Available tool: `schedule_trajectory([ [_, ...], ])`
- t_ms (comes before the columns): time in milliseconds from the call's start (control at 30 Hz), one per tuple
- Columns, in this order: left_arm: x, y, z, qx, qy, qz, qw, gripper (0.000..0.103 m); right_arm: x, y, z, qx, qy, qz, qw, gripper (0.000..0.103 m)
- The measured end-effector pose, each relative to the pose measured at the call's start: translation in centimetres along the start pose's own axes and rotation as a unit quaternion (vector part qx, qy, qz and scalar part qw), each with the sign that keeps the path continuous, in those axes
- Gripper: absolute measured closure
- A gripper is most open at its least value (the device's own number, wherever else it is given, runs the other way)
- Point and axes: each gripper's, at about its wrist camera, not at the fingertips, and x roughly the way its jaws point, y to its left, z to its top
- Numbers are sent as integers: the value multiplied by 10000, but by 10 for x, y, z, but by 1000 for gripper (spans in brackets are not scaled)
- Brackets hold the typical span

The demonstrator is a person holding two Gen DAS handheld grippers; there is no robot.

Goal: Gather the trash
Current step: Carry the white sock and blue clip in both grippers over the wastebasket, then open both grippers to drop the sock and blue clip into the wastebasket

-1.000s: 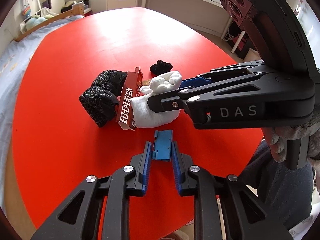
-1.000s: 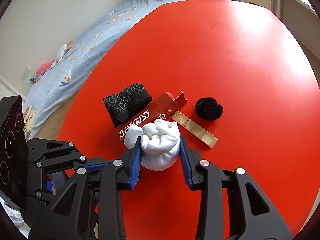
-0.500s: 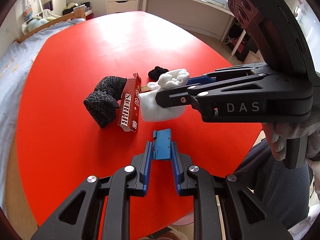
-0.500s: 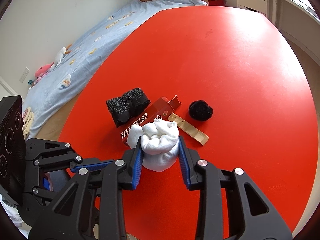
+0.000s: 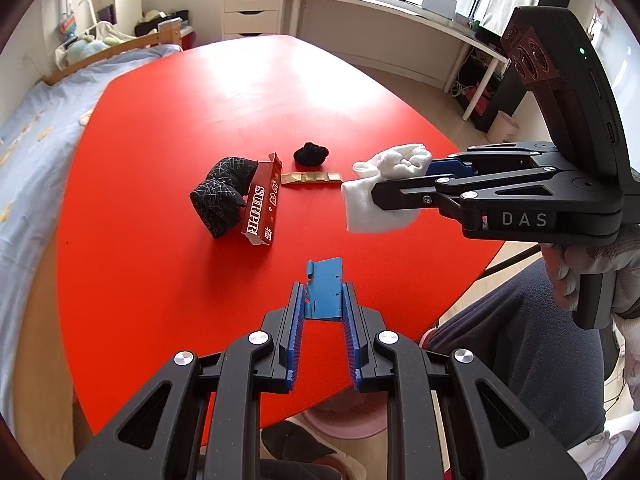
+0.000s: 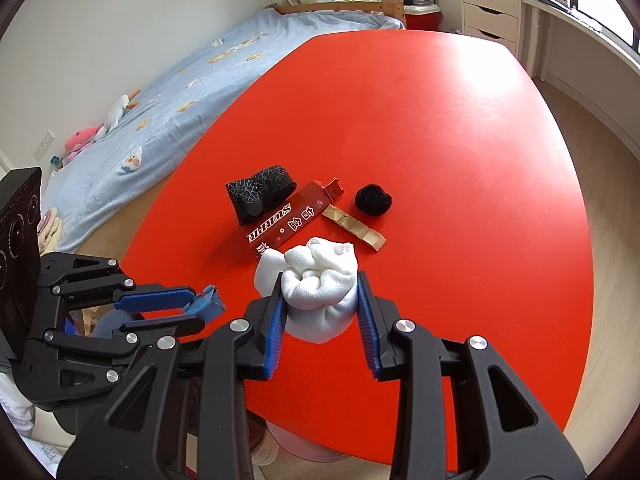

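Observation:
My left gripper [image 5: 322,294] is shut on a torn blue cardboard piece [image 5: 325,290], held above the near edge of the red table [image 5: 248,88]. My right gripper [image 6: 319,286] is shut on a rolled white sock [image 6: 318,280], lifted off the table; the white sock [image 5: 384,196] hangs to the right in the left wrist view. On the table lie a red "SURPRISE" box [image 5: 262,208], a black patterned sock roll [image 5: 222,196], a black fuzzy ball [image 5: 311,153] and a brown cardboard strip [image 5: 312,178]. The left gripper [image 6: 202,306] with its blue piece shows at the lower left of the right wrist view.
A bed with a blue cover [image 6: 168,92] runs along the table's far left side. White drawers [image 5: 251,8] and a long desk [image 5: 400,12] stand by the windows. A pink bin [image 5: 340,420] sits on the floor under the near table edge, beside the person's dark trousers [image 5: 520,352].
The right gripper has lifted the white sock off the pile and carried it right, uncovering the brown strip. The left gripper rose a little with the blue piece.

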Motion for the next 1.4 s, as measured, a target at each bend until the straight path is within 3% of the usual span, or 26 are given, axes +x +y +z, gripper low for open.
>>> schedule_trajectory([
  [633, -33, -33, -32, 103, -108, -134, 9998, 84, -67, 33, -82, -398, 58, -148, 9991, 70],
  [967, -34, -42, -59, 89, 37, -187, 9998, 84, -68, 48, -110, -514, 275, -80, 9983, 70],
  [1267, -34, -45, -64, 106, 71, -248, 9996, 84, -64, 50, -115, -538, 343, 11, 9980, 70],
  [1333, -33, -45, -63, 110, 67, -262, 9996, 84, -63, 49, -115, -544, 358, 45, 9979, 65],
  [1367, -34, -44, -63, 115, 54, -264, 9996, 80, -62, 49, -116, -566, 388, 25, 9976, 58],
  [1400, -34, -44, -63, 121, 44, -265, 9996, 76, -62, 48, -116, -569, 372, -39, 9977, 38],
])
